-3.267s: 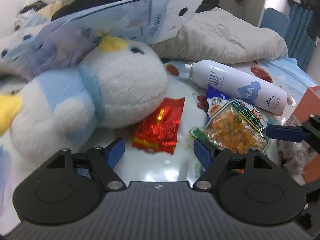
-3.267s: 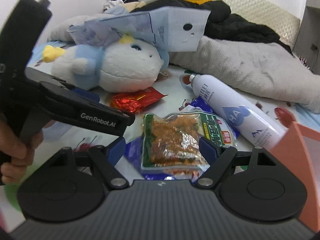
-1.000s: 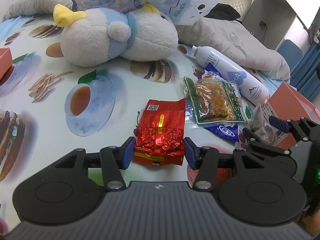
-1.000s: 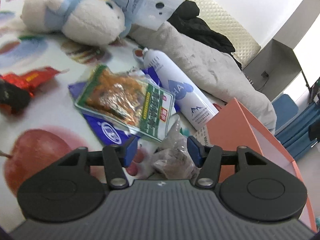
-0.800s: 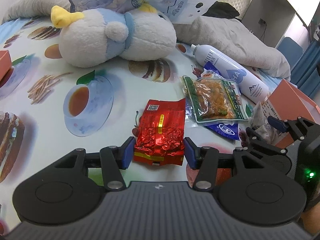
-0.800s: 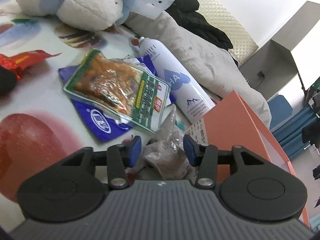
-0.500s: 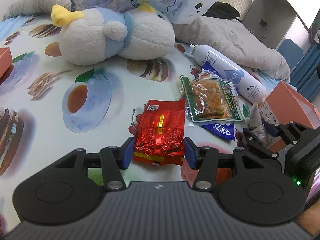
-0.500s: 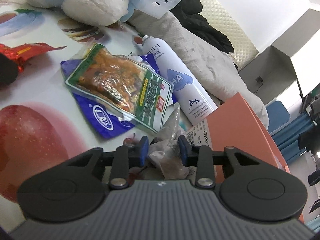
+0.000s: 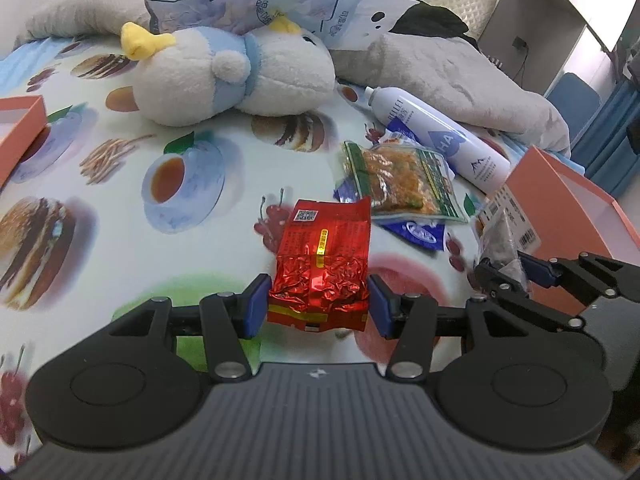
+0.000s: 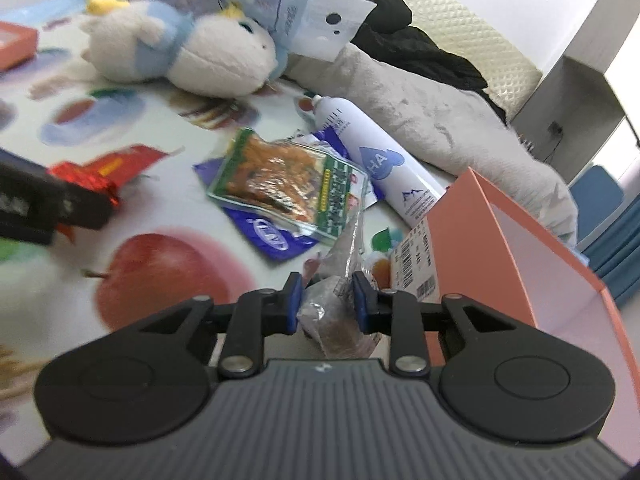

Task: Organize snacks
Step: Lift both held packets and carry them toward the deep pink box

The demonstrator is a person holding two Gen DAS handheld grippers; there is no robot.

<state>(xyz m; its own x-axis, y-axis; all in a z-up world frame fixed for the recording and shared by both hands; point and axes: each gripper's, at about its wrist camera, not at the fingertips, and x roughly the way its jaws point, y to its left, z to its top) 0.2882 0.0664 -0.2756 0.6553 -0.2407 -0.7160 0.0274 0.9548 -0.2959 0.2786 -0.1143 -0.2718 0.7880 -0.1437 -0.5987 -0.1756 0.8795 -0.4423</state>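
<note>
My left gripper is shut on a red foil snack packet, its blue pads against the packet's two sides; the packet also shows in the right wrist view. My right gripper is shut on a clear bag of brown snacks, which also shows in the left wrist view, lifted next to the orange box. A green packet of orange snacks lies on a blue packet between the two grippers.
A white spray bottle lies behind the packets. A white and blue plush toy lies at the back under a pale bag. Grey blankets lie behind. An orange lid sits at the far left.
My right gripper has closed on the clear bag and lifted it beside the orange box. My left gripper has stayed around the red packet and pulled back from the plush toy.
</note>
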